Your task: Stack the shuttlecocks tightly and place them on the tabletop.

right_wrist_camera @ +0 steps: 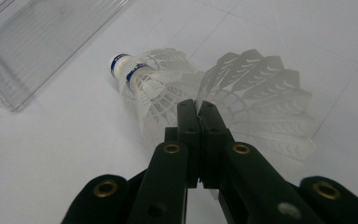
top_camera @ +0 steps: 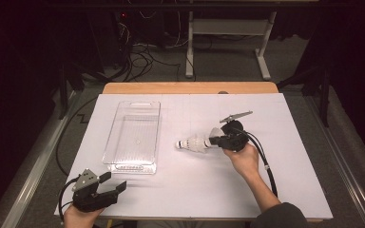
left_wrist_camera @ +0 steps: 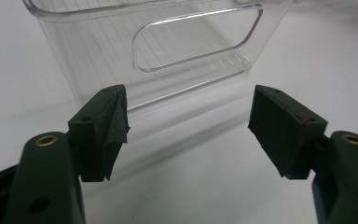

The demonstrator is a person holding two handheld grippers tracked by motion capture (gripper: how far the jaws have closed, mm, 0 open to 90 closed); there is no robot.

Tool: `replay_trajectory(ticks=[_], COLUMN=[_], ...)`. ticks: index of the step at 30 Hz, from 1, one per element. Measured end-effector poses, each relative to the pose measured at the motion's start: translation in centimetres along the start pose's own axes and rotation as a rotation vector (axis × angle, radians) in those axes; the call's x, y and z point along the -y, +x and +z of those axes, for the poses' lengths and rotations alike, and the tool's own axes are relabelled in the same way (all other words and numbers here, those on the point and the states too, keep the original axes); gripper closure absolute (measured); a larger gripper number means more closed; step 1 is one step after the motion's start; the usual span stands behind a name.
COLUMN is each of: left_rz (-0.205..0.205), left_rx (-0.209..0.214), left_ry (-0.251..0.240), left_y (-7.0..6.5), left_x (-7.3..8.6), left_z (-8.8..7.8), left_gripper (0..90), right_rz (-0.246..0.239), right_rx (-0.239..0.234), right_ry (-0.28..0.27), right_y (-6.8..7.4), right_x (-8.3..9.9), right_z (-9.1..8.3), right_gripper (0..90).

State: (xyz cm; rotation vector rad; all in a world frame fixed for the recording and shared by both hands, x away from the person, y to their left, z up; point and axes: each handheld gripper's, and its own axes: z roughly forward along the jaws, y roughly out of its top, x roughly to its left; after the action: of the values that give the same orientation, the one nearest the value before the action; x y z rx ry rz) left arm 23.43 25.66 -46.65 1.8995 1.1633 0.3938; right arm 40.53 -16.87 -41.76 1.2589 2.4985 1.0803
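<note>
On the white table point(top_camera: 285, 180), a white shuttlecock point(top_camera: 193, 142) is pinched by its skirt in the closed right gripper point(top_camera: 215, 139), right of the clear tray point(top_camera: 134, 135). The right gripper view reveals a blue-banded cork. The left gripper point(left_wrist_camera: 189, 126) is held open, empty, facing the tray's handle end.
</note>
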Motion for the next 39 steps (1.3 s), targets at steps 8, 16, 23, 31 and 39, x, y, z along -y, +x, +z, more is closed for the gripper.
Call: replay_trajectory(ticks=[8, 16, 23, 31, 39], left_rz=[0.001, 0.002, 0.000, -0.001, -0.001], left_rx=[-0.001, 0.000, 0.002, 0.004, 0.000], left_ry=[-0.002, -0.003, 0.000, 0.001, 0.004], left_y=[0.0, 0.0, 0.0, 0.1, 0.0], left_x=[0.0, 0.0, 0.0, 0.0, 0.0], left_z=[0.0, 0.0, 0.0, 0.0, 0.0], left_gripper=[29.3, 29.3, 29.3, 29.3, 29.4], right_rz=[0.001, 0.009, 0.009, 0.016, 0.010], right_rx=[-0.008, -0.026, -0.036, -0.031, -0.021], right_ry=[-0.008, -0.015, -0.027, -0.021, 0.030], right_y=[0.1, 0.4, 0.7, 0.5, 0.2], right_x=[-0.1, -0.2, -0.3, -0.2, -0.1], right_z=[0.4, 0.8, 1.1, 1.4, 1.4], right_gripper=[90.0, 90.0, 90.0, 89.7, 88.3])
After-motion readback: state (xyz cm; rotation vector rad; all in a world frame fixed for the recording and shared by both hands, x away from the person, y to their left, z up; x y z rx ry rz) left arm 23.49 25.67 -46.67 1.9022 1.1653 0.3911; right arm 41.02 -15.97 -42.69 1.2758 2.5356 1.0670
